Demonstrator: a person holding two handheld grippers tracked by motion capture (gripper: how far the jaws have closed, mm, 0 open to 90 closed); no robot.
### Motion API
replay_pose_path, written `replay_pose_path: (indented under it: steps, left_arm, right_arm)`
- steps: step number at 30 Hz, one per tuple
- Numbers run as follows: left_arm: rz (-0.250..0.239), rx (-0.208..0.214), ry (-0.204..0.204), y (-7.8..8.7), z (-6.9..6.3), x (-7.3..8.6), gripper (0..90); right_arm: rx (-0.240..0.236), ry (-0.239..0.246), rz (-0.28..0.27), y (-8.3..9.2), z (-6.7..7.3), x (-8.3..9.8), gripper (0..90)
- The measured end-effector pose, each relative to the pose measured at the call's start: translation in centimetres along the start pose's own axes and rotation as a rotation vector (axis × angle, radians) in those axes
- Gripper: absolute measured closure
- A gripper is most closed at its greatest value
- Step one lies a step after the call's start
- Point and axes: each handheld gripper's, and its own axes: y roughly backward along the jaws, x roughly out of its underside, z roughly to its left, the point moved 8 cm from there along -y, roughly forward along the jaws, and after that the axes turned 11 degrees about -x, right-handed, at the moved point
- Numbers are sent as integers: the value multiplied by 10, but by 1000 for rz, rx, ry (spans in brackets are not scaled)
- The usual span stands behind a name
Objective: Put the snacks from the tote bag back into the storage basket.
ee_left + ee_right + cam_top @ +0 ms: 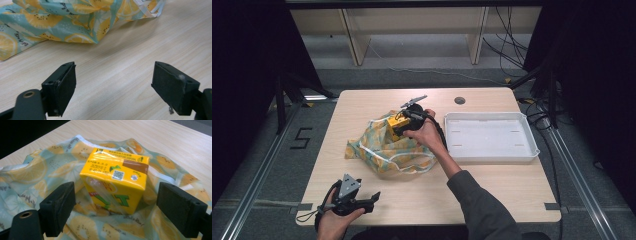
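Yellow drink carton (pixel 115 179) standing on the soft, crumpled lemon-print bag (pixel 37 177), between the gaping jaws of the right tool (pixel 116 207), untouched. Probably light, stiff, slick-sided: grip opposite flat sides. Left tool (pixel 112 87) open, near the bag.

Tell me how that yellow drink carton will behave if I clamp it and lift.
The yellow carton looks boxy and flat-sided, so it should grip squarely and not roll. Its glossy wrap may be a bit slippery. It stands on the soft, crumpled bag, so a push would probably tip it.
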Motion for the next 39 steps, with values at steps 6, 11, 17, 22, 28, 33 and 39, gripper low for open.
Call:
replay_pose_path:
  steps: [6, 11, 17, 22, 28, 33, 39]
  left_arm:
    - [-10, -5, 1, 0, 1, -1, 196]
    - [-13, -5, 0, 0, 3, -1, 196]
    - [-15, 4, -1, 1, 1, -1, 196]
    - [5, 3, -29, 1, 4, 1, 196]
    - [0, -1, -22, -1, 2, 2, 196]
    - [3, 7, -24, 0, 2, 2, 196]
    - [3, 14, -32, 0, 2, 2, 196]
  right_arm:
    - [6, -32, 21, -10, 1, -3, 167]
    - [28, -39, 42, -19, 1, -6, 167]
    - [52, -44, 57, -30, -2, -7, 168]
    - [72, -91, 66, -35, -2, -6, 169]
    - [77, -103, 65, -38, -2, -7, 177]
    - [85, -100, 73, -42, -2, -6, 174]
    - [104, -87, 76, -43, -6, -5, 203]
